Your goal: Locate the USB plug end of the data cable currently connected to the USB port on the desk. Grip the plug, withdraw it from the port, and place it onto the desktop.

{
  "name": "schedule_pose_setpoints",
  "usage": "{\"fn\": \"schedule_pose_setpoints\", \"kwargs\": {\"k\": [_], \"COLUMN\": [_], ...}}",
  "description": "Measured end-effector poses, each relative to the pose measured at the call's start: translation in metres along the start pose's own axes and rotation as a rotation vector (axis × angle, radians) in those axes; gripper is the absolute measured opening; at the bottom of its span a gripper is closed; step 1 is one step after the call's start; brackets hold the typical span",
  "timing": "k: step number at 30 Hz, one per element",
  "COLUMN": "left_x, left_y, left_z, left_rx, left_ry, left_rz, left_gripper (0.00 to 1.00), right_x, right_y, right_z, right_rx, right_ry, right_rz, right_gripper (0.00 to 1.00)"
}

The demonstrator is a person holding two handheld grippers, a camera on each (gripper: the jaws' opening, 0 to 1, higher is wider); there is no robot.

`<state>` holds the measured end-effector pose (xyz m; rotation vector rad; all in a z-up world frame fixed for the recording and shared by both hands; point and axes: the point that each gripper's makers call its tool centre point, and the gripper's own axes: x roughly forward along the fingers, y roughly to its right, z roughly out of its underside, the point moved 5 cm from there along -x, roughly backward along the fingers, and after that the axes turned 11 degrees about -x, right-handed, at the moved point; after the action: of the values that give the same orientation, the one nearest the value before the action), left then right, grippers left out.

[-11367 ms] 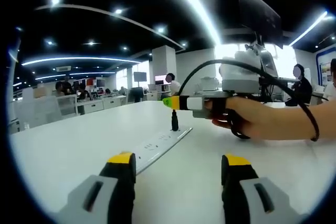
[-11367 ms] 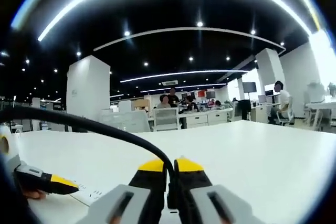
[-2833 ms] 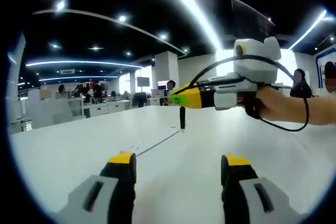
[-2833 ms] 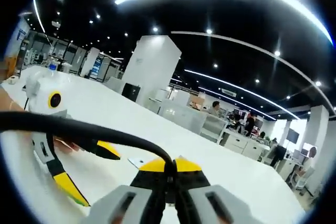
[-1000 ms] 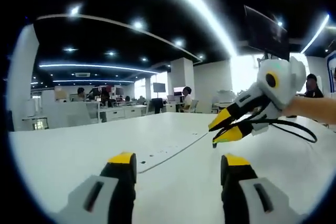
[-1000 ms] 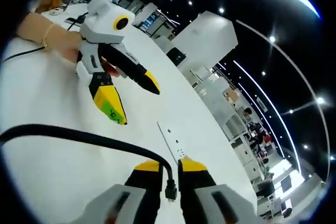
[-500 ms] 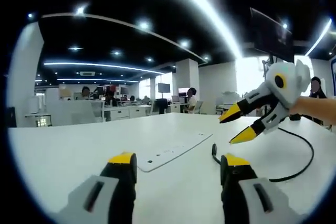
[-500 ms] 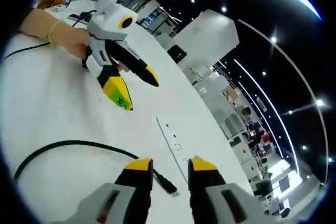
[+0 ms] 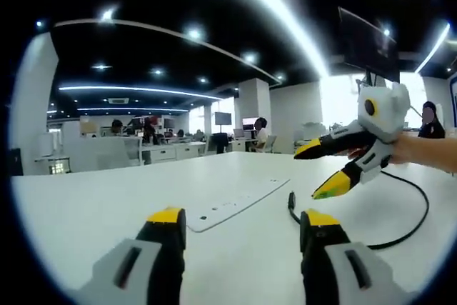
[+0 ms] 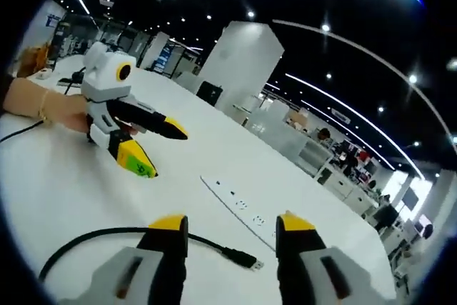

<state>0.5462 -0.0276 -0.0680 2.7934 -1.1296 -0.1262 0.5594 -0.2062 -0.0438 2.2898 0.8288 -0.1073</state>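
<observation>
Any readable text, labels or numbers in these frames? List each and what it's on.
None is legible.
Green sticker on the left gripper: dark marks, too blurred to read.
Power strip: socket holes, no readable print.
Far signs and screens in the office: too small to read.

one white power strip (image 10: pixel 239 205) lies flat on the one white desk (image 10: pixel 64 198), at the lower middle of the right gripper view. one black data cable (image 10: pixel 107 237) runs along the bottom of that frame, ending in one usb plug (image 10: pixel 246 259) at the lower middle. two grippers count: the left gripper (image 10: pixel 146 149) at the left of that view, and the right gripper (image 9: pixel 323 170) at the right of the left gripper view.
</observation>
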Motion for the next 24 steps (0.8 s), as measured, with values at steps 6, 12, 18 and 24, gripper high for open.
{"fn": "schedule_pose_setpoints", "kwargs": {"k": [6, 12, 18, 24], "left_x": [-0.001, -0.001, -0.009, -0.015], "left_y": [0.001, 0.007, 0.013, 0.017], "left_z": [0.001, 0.001, -0.003, -0.004], "left_rx": [-0.015, -0.011, -0.010, -0.002], "left_ry": [0.000, -0.001, 0.004, -0.010], "left_rz": [-0.035, -0.068, -0.093, -0.131], "left_gripper": [0.67, 0.65, 0.63, 0.63], "right_x": [-0.003, -0.013, -0.030, -0.043], "right_y": [0.009, 0.026, 0.028, 0.029], "right_z": [0.008, 0.017, 0.022, 0.028], "right_rx": [0.204, 0.362, 0.463, 0.516], "right_ry": [0.042, 0.060, 0.073, 0.049], "right_rz": [0.081, 0.205, 0.292, 0.379], "right_gripper": [0.59, 0.58, 0.58, 0.59]}}
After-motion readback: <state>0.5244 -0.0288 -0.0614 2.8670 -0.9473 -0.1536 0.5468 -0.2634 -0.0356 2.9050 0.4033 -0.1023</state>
